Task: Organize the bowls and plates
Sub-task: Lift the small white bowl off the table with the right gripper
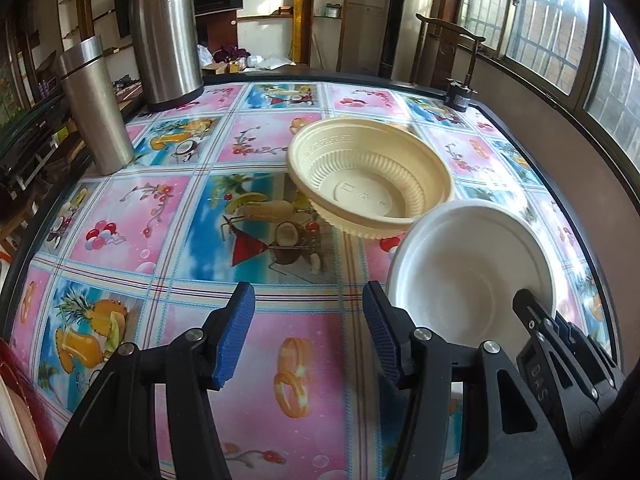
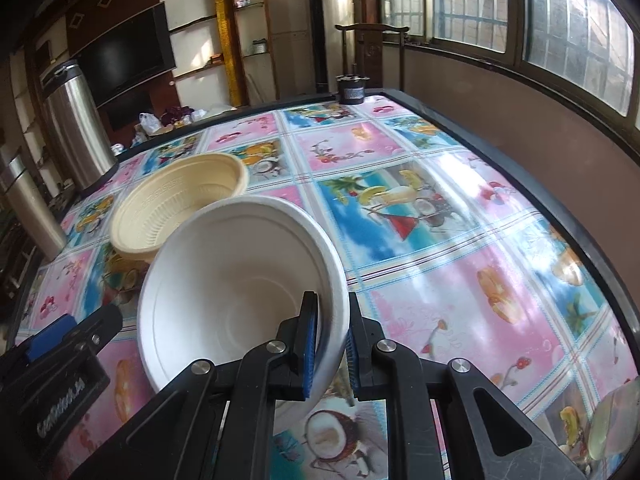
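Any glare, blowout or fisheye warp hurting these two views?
Left wrist: windows blown out, table edge bowed by fisheye, white bowl interior nearly featureless. Right wrist: strong window glare on the tablecloth washing out the print; right gripper and cream bowl stay sharp.
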